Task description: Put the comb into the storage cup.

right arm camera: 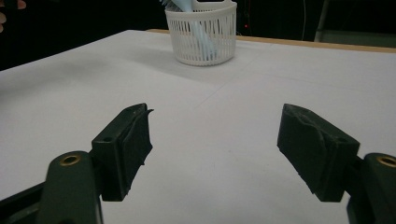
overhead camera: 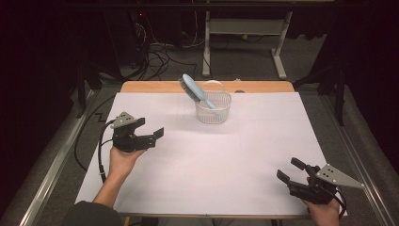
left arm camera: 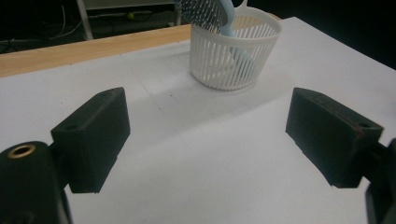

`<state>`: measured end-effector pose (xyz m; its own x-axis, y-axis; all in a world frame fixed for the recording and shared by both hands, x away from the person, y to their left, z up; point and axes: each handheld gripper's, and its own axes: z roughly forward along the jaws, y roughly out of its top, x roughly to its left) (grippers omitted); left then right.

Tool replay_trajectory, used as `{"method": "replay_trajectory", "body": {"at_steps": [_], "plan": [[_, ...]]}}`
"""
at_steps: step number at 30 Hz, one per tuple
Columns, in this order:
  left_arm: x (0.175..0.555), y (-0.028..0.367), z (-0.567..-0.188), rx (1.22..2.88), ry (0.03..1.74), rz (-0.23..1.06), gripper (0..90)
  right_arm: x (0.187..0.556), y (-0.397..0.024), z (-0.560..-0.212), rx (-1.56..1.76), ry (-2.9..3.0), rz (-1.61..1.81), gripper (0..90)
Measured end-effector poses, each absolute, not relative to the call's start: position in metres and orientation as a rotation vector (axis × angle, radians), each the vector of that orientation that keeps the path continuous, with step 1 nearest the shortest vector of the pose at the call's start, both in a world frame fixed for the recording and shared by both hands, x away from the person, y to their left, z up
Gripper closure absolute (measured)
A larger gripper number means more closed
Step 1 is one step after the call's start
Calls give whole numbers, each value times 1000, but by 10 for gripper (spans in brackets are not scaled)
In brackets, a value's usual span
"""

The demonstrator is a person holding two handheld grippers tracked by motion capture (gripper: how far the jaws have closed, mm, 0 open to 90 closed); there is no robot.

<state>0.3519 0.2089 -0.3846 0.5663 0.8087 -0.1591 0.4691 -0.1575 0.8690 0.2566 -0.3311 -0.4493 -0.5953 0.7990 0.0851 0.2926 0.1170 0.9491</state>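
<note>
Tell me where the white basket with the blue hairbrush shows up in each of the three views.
High view: white basket sits top centre, near the table's far edge.
Left gripper view: upper right of centre, beyond the open jaws.
Right gripper view: top centre, far past the open jaws.
Shared landmark: the blue hairbrush leaning out of it.

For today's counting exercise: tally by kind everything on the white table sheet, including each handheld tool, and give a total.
Basket, white slatted: 1
Hairbrush, light blue, standing tilted in the basket: 1
Handheld tool, black, open: 2, the left tool and the right tool
Total: 4
</note>
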Motion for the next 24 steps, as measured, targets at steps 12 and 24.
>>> {"method": "replay_trajectory", "body": {"at_steps": [12,24], "plan": [[344,212,-387,1794,1047,419,130,256,-331,-449,1058,1952,1487,260],[338,209,-387,1792,1039,413,128,257,-332,-450,1058,1949,1492,259]]}}
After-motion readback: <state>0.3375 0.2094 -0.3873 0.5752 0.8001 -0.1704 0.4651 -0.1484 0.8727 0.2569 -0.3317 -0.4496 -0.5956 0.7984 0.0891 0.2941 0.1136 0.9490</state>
